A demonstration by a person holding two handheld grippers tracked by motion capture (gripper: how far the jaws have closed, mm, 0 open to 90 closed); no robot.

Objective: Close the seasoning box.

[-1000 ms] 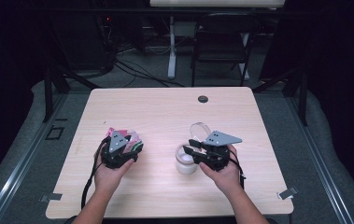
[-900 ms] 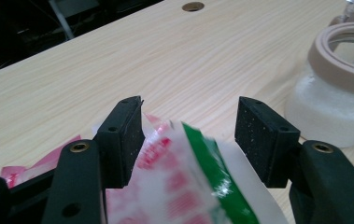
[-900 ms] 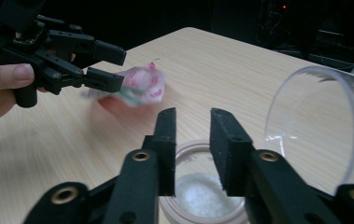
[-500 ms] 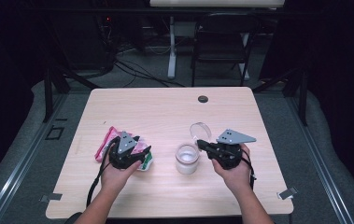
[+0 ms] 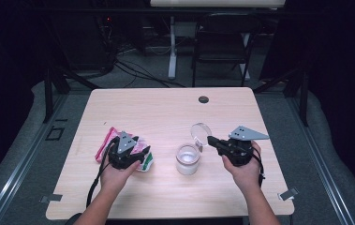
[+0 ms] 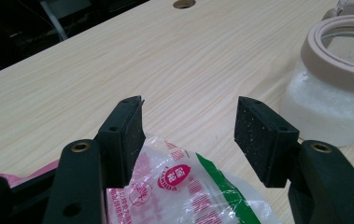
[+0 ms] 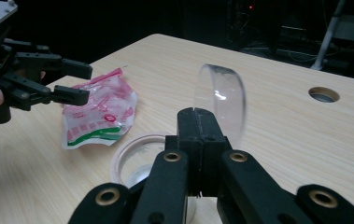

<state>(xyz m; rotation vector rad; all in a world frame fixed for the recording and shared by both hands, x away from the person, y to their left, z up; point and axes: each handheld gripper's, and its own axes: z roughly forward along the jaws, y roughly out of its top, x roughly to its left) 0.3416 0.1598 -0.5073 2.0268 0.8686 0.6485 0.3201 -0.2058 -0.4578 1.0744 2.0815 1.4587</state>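
The clear round lid stands on edge just behind and right of the open jar, pinched at its rim by the right tongs, clenched on it. Left of the jar, the left tongs gape released over the pink-and-green packet. Since a second ago the right hand drew the lid off the jar.

We have drawn our right gripper back from the open, round frosted-glass jar, its jaws closed flat together beside the clear round glass lid. Our left gripper has shifted toward the jar, uncovering more of the crinkled pink-and-white plastic packet behind it.
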